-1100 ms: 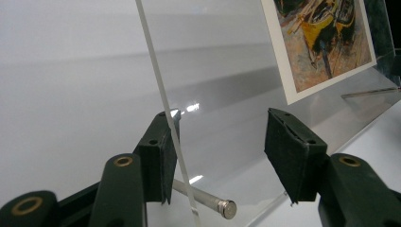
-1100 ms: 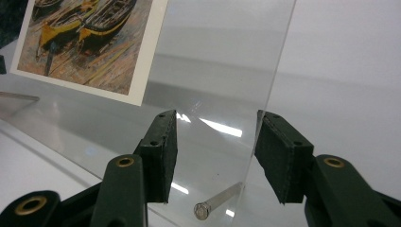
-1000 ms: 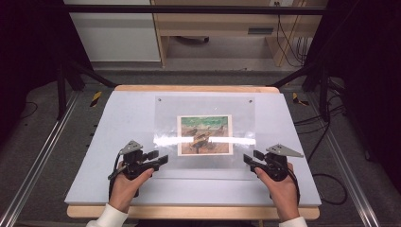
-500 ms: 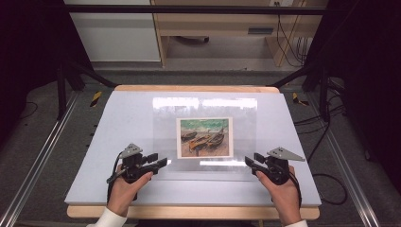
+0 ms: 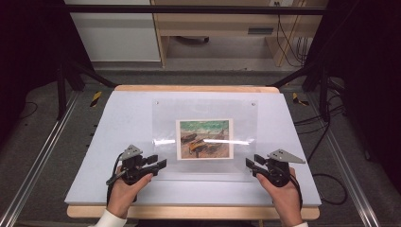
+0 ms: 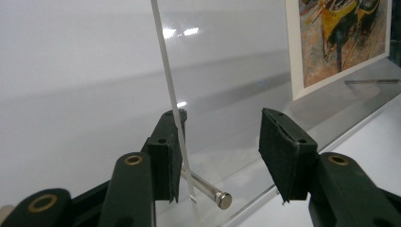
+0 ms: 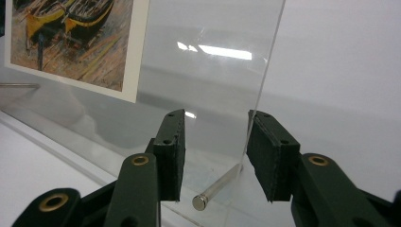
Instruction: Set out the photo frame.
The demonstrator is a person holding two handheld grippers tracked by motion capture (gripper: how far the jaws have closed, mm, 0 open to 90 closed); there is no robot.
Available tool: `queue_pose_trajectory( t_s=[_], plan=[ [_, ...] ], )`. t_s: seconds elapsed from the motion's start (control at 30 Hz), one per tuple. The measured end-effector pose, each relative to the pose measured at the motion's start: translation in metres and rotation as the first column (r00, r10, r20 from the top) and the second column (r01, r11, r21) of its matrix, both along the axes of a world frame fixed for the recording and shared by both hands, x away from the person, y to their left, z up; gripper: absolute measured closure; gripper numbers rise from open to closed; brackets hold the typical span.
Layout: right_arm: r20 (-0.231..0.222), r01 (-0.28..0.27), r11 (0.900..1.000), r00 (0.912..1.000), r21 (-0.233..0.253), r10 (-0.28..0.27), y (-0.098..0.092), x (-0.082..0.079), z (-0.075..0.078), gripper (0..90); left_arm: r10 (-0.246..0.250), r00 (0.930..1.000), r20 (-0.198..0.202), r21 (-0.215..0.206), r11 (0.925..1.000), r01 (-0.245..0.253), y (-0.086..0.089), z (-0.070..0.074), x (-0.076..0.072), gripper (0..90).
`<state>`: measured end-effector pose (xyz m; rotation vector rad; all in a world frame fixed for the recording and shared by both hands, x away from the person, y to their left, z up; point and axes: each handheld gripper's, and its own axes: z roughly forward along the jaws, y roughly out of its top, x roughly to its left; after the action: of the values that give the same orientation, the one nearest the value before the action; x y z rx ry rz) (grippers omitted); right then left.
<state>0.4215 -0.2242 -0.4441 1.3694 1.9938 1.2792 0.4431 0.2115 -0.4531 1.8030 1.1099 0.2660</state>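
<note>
A clear plastic frame [image 5: 204, 139] holding a boat picture [image 5: 204, 138] lies in the middle of the table [image 5: 118, 118], with bare white surface on every side. The left tool [image 5: 161, 164] and right tool [image 5: 249, 164] sit at its near corners, jaws spread around the plate edges and steel pins [image 6: 208, 188]. No writing is readable.

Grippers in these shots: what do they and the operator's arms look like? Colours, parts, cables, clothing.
Both are black handheld units. The left claw and right claw each carry a grey three-cornered plate on top, and a black cable trails from the left one. In the gripper views each jaw is a black bar with brass-coloured pivot rivets and a ribbed black pad. White cuffs show at the wrists.
</note>
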Motion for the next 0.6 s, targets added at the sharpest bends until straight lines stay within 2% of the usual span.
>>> queue_pose_trajectory(
  t_s=[0.17, 0.6],
  plan=[
    [0.002, -0.003, 1.000, 1.0000, -0.007, 0.003, 0.0004, -0.0009, 0.0001, 58.2, -0.005, 1.0000, -0.004, -0.005, 1.0000, 0.005, 0.0011, -0.0003, 0.0000, 51.2],
    [0.006, -0.004, 1.000, 1.0000, -0.027, 0.004, 0.0006, -0.0058, -0.0008, 59.9, -0.004, 1.0000, -0.005, 0.015, 0.9999, 0.004, 0.0001, -0.0001, -0.0038, 52.1]
  ],
)
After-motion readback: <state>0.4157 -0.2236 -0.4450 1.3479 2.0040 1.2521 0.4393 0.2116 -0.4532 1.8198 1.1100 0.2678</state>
